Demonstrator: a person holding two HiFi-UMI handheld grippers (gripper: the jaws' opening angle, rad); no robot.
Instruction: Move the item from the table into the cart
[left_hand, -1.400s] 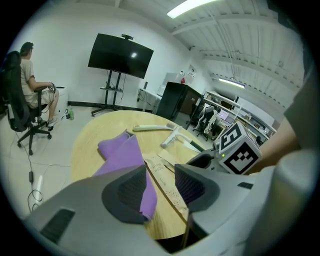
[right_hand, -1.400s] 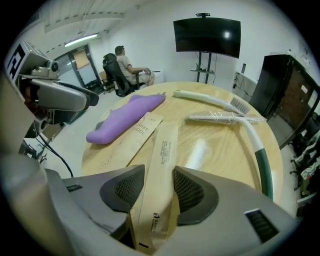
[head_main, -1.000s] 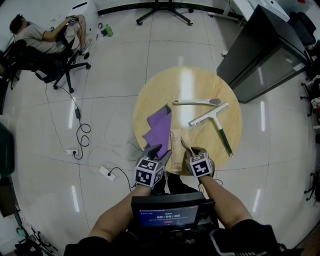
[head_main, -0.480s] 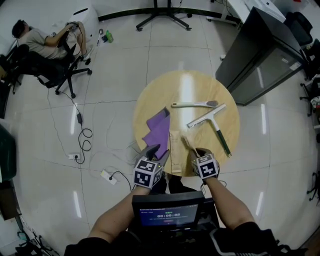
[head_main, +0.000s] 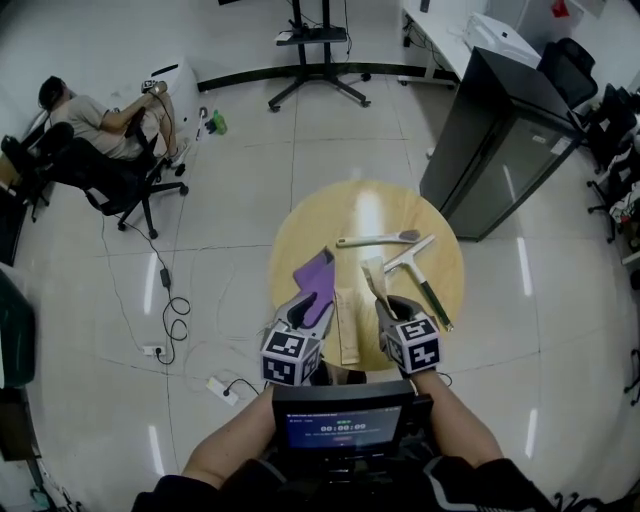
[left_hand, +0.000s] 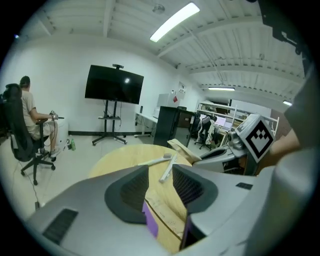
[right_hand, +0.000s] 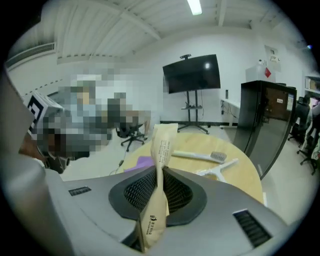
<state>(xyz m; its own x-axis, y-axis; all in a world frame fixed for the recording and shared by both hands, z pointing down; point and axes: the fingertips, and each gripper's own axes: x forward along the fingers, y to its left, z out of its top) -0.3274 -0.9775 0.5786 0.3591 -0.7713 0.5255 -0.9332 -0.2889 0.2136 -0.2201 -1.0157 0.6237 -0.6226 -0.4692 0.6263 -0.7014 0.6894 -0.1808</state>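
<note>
Round pale wooden table (head_main: 400, 212) on a glossy white floor fills my head view. My right gripper (right_hand: 160, 181) has its jaws clamped almost together on a tan paper packet (right_hand: 162, 142), raised over the table's near edge. My left gripper (left_hand: 161, 184) holds nothing; its jaws stand wide, though they have just been closing a little. Below it, at the near edge, lie a purple cloth (head_main: 316, 278) and a second flat tan paper sleeve (head_main: 346, 325). A white long-handled brush (head_main: 378, 239) and a white squeegee with a green handle (head_main: 421, 270) lie further in, towards the right edge.

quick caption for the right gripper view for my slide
Right gripper, tongs shut on a brown paper packet; brush and squeegee lie on the round wooden table beyond.
</note>
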